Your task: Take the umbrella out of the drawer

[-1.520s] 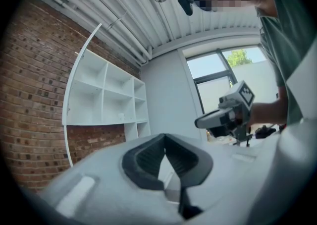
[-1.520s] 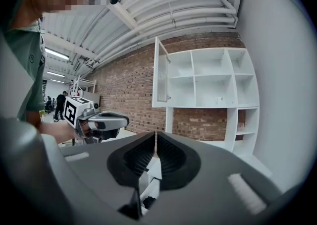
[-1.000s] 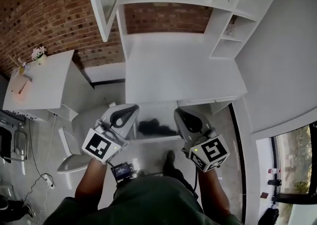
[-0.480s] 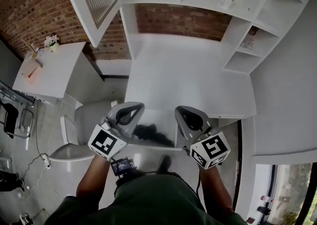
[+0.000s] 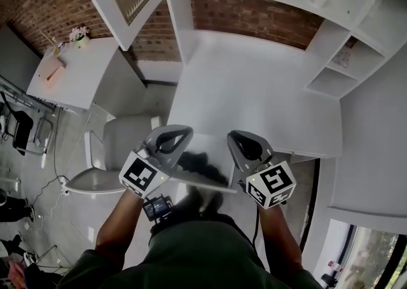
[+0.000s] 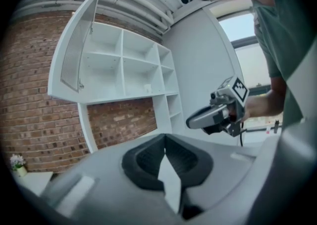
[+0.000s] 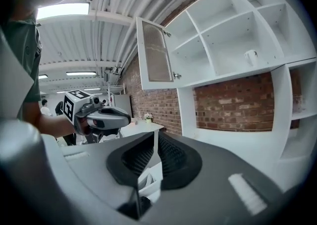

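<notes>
Hovering side by side above the open drawer (image 5: 210,184), the two tongs are gripping nothing. The left tongs (image 5: 178,135) are sitting fully closed, pads meeting at the tips. The right tongs (image 5: 240,140) are just easing apart to a thin slit, with nothing between the pads. Both are pointing away from the person, toward the white worktop (image 5: 254,90) just ahead of their tips.

The step in hand, as I judge it, is the reach down for the umbrella (image 5: 202,165), and no grip is beginning yet. Doing it well is calling for one pair of tongs to be spreading wide before going down, since neither gap is wide enough for the bundle. The nose should be tipping downward into the drawer. The pads should be closing across the body of the bundle, not on a loose fold of cloth. The lift should be going straight up, clearing the drawer's walls and the worktop's near edge before coming back toward the person.

The umbrella, a dark bundle, is lying inside the drawer, below the tongs and between them. It is sitting back from their tips, on the person's side, and a little closer to the left tongs. It is touching neither. Its handle is too blurred to make out.
</notes>
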`<state>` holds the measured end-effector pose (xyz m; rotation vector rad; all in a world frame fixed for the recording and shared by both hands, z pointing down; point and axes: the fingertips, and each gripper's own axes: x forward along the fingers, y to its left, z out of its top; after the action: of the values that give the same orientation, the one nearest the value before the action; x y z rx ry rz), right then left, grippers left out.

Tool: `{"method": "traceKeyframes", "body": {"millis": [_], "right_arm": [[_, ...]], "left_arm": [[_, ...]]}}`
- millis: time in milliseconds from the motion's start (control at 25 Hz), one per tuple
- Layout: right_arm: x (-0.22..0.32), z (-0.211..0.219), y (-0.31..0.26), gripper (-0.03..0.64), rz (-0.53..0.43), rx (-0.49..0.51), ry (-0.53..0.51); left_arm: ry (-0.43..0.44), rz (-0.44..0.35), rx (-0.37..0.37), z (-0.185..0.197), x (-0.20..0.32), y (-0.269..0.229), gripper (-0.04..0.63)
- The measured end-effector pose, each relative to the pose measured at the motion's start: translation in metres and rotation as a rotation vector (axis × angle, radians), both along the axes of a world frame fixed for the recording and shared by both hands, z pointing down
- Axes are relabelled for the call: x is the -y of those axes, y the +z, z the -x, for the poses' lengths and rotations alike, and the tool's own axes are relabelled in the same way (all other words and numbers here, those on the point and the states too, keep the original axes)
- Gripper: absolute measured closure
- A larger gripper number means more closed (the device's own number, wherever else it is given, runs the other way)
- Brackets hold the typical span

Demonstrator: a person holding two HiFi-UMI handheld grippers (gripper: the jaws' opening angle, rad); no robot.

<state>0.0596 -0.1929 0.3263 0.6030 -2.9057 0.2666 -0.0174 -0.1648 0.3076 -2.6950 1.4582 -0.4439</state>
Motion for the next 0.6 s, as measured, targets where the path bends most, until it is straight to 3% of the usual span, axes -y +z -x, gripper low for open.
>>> {"method": "traceKeyframes", "body": {"millis": [600], "right_arm": [[0.021,0.043,0.124,0.558,0.137,-0.218,-0.048]], "left_arm": [[0.103,0.191,0.0,0.028,0.04,0.118,0.577]]}}
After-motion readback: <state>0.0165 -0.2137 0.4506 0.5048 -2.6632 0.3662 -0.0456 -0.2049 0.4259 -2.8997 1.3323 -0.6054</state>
